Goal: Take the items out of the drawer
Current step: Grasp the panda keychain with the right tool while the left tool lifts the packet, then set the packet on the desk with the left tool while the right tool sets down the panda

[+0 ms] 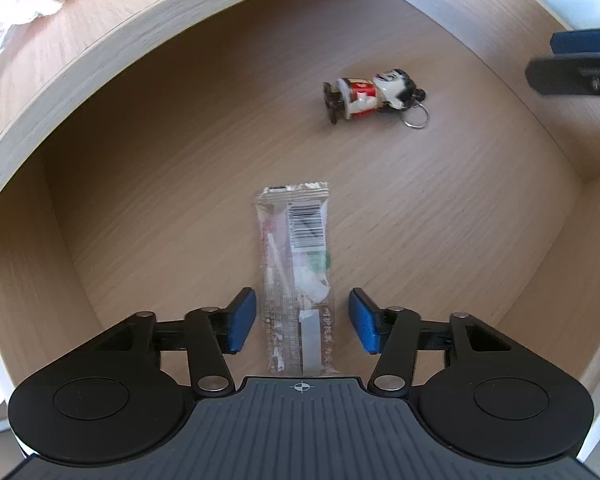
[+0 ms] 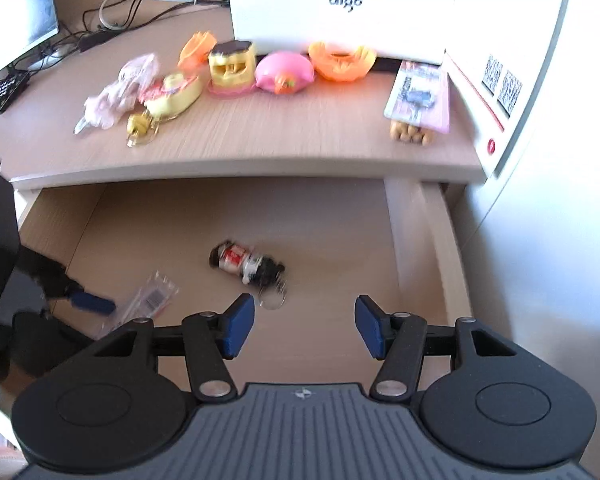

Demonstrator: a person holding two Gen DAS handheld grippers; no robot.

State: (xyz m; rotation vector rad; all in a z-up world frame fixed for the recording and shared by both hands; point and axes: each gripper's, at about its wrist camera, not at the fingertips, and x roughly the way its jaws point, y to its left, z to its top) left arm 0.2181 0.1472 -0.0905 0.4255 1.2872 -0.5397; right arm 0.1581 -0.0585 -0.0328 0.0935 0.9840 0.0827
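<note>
The wooden drawer [image 1: 148, 184] stands pulled out, and two things lie on its floor. A clear plastic packet [image 1: 296, 280] with a barcode lies lengthwise between the blue pads of my left gripper [image 1: 302, 320], which is open around its near end without touching it. Farther in lies a small figurine keychain [image 1: 370, 94] in red and white, on its side with its ring to the right. In the right wrist view, my right gripper [image 2: 305, 328] hovers open over the drawer [image 2: 340, 236], just short of the figurine keychain [image 2: 246, 266]. The packet [image 2: 152, 300] and the left gripper [image 2: 88, 302] show at lower left.
On the desk top [image 2: 284, 136] above the drawer sit several toys: orange, pink and yellow pieces, a pink wrapped packet [image 2: 116, 92] and a flat pink package [image 2: 420, 96]. A white box [image 2: 340, 4] stands behind them, with a monitor [image 2: 12, 12], keyboard and cables at the left.
</note>
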